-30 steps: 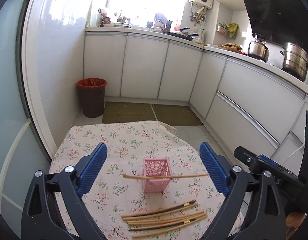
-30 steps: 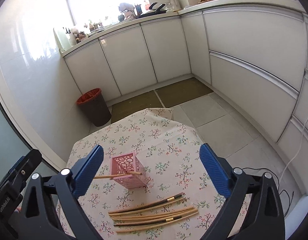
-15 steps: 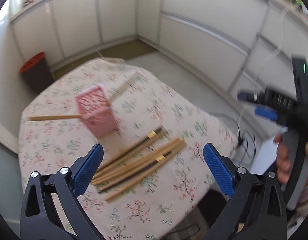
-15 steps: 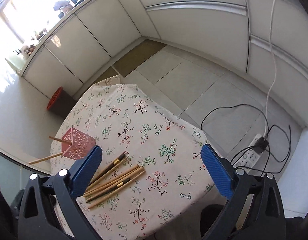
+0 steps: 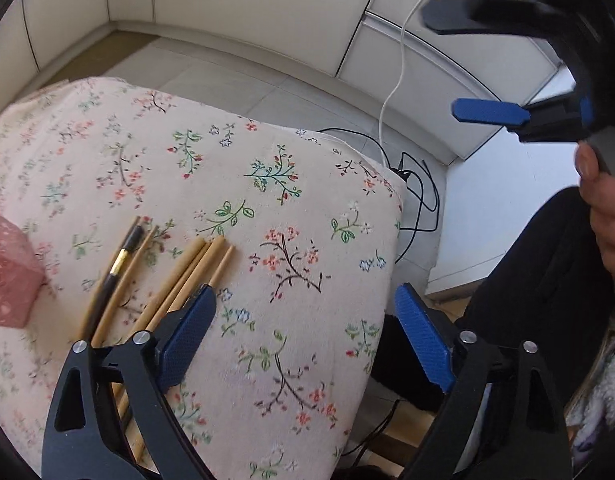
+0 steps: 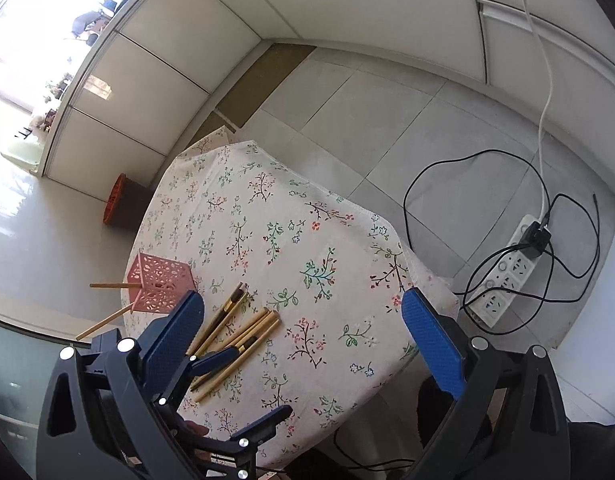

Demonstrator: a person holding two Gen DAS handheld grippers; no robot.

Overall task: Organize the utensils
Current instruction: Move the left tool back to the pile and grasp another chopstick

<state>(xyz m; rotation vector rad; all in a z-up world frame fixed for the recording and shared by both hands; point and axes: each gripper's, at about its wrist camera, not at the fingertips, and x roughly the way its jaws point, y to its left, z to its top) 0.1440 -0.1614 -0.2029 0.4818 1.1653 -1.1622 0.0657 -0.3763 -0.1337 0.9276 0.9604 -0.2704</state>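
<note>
Several wooden chopsticks (image 5: pixel 179 276), some with dark tips, lie bunched on the floral tablecloth (image 5: pixel 291 184). A pink perforated basket (image 6: pixel 161 284) stands just beyond the chopsticks (image 6: pixel 243 328), with two chopsticks sticking out of it. My left gripper (image 5: pixel 305 338) hangs low over the cloth. Its jaws are closing, with only cloth between them, and its left finger covers the near ends of the pile. From the right wrist view the left gripper (image 6: pixel 239 392) shows one finger over the bunch. My right gripper (image 6: pixel 303 340) is higher, wide open and holding nothing.
The table's corner (image 6: pixel 391 236) drops to a tiled floor. A white power strip (image 6: pixel 507 272) with tangled black cables lies there. A red-rimmed bin (image 6: pixel 115 204) stands by the white cabinets. A hand (image 5: pixel 607 216) and dark clothing (image 5: pixel 527 280) are at the right.
Both views have tipped from the kitchen counters down to the table. My left gripper has dropped close to the chopsticks. The basket has slid to the left edge of its view.
</note>
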